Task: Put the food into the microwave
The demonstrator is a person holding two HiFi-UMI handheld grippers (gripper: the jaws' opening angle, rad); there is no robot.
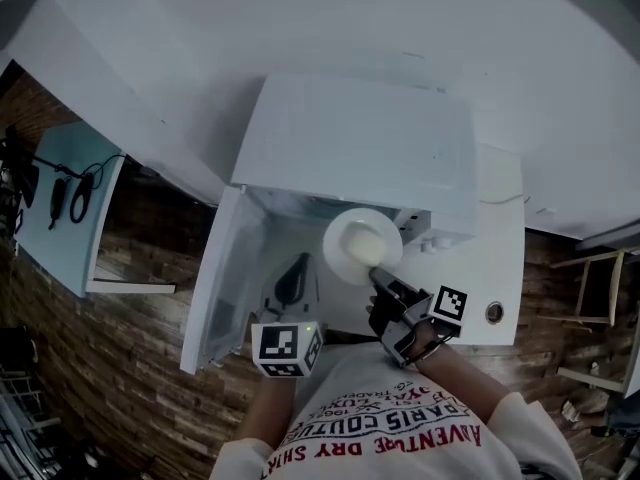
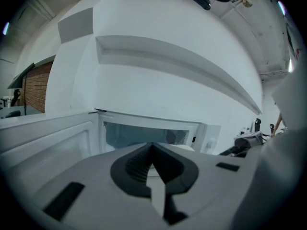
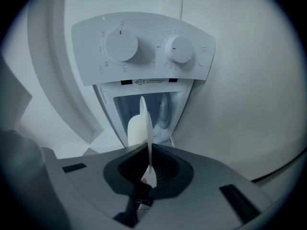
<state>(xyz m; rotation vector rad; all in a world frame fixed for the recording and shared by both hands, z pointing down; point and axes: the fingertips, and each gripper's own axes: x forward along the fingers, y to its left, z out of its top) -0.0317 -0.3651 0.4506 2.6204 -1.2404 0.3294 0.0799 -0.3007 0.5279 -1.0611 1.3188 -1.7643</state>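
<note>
While the round white plate [image 1: 350, 236] hangs at frame centre before the boxy white microwave's [image 1: 360, 148] open mouth, the right hand-held gripper [image 1: 378, 276] pinches its thin rim, jaws clamped tight. Smooth, pale, rounded food [image 3: 135, 131] sits on it. Lower left, by the swung-out door [image 1: 225, 278], the left hand-held gripper [image 1: 295, 273] is closed, empty.

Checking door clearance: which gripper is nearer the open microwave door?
Left. The left gripper sits just beside the door; the right gripper, holding the plate, is across the opening from it.
</note>
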